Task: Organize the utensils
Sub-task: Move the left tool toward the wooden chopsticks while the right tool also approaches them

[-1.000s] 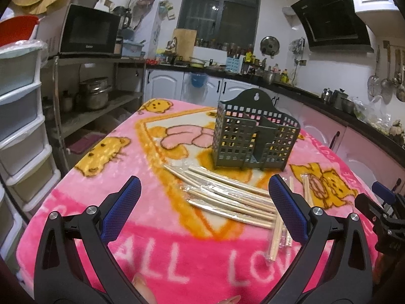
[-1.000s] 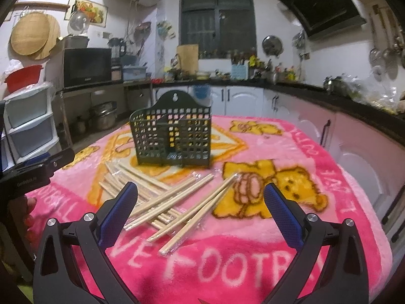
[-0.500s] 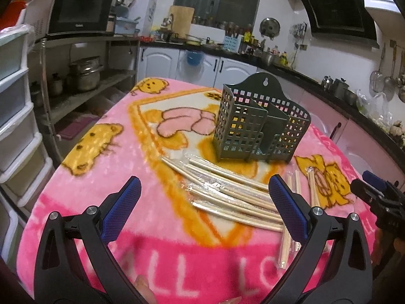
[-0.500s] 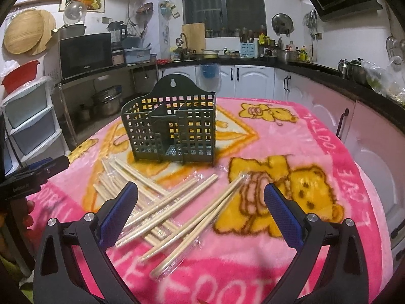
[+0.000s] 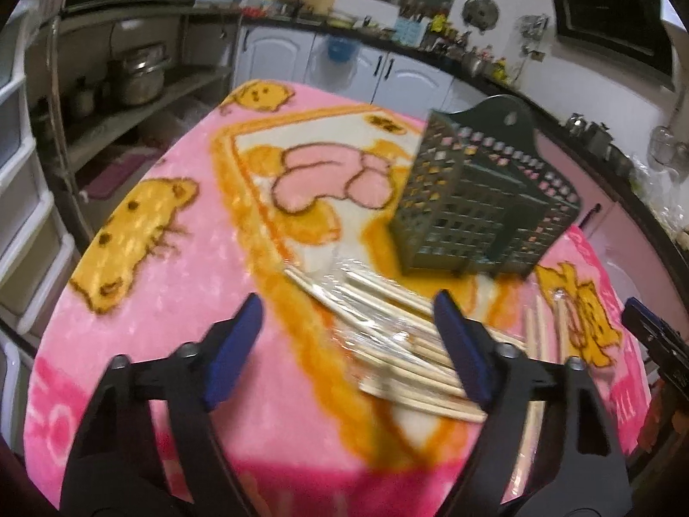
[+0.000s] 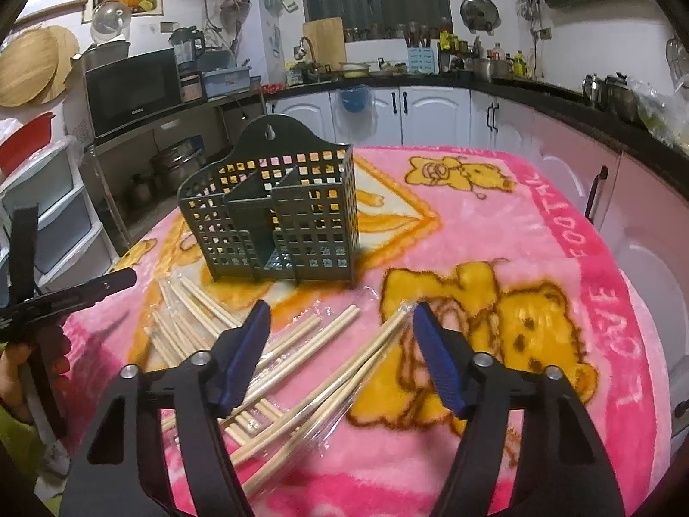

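On the bench point(image 6: 560, 224), covered by a pink plush blanket printed with yellow bears, I have two work items in view: a dark green perforated plastic utensil caddy point(image 6: 275, 224) standing upright, and a loose scatter of pale wooden chopsticks in clear plastic sleeves point(image 6: 301, 370) lying flat just in front of it.

I hold the right claw point(image 6: 340, 357) spread, its blue-padded fingers straddling two sleeved pairs without touching them. I judge this placement is chosen so that closing will pinch one pair across its length.

I hold the left claw point(image 5: 349, 344) spread as well, above the left part of the scatter point(image 5: 387, 336). It grips nothing. The left view is motion-blurred, so I cannot tell how near its pads are to the sleeves.

The caddy is empty; its open top and inner dividers face upward, ready to receive chopsticks end-first. I judge the task is at its first pick, with no utensil sorted yet. The slick sleeves may slide on one another when pinched.
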Demonstrator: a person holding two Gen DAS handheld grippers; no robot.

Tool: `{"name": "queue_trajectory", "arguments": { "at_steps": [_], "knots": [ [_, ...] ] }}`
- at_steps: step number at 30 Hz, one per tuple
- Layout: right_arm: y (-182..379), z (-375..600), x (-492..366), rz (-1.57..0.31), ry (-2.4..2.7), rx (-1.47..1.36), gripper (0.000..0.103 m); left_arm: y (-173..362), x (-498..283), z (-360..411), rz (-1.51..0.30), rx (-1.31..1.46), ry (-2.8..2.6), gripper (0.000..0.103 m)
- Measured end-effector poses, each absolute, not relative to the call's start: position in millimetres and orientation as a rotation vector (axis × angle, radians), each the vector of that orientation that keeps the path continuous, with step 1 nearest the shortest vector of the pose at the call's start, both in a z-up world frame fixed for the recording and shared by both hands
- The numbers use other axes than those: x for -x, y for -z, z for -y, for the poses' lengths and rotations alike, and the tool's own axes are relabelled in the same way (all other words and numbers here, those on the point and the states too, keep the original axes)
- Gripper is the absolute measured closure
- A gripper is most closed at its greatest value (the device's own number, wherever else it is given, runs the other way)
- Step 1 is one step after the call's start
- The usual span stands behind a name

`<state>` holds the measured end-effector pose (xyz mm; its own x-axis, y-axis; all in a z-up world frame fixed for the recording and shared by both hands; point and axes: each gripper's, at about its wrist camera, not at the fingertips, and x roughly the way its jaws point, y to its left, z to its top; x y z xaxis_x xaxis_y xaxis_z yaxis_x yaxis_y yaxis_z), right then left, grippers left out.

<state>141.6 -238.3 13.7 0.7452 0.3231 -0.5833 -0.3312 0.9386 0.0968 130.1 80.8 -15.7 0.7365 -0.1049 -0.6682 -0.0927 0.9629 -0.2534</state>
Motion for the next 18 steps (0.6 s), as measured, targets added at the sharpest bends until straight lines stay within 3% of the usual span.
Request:
{"name": "queue_trajectory", "arguments": {
  "at_steps": [8,18],
  "knots": [
    [-5,241,-165,-0.678,-0.359,0.002,0.056,36,-161,-111,-0.838,0.415,-0.006,0.074],
    [10,243,-189,-0.765,-0.355,-0.007,0.06,53,-186,-127,-0.919,0.542,-0.014,0.079]
  ]
}}
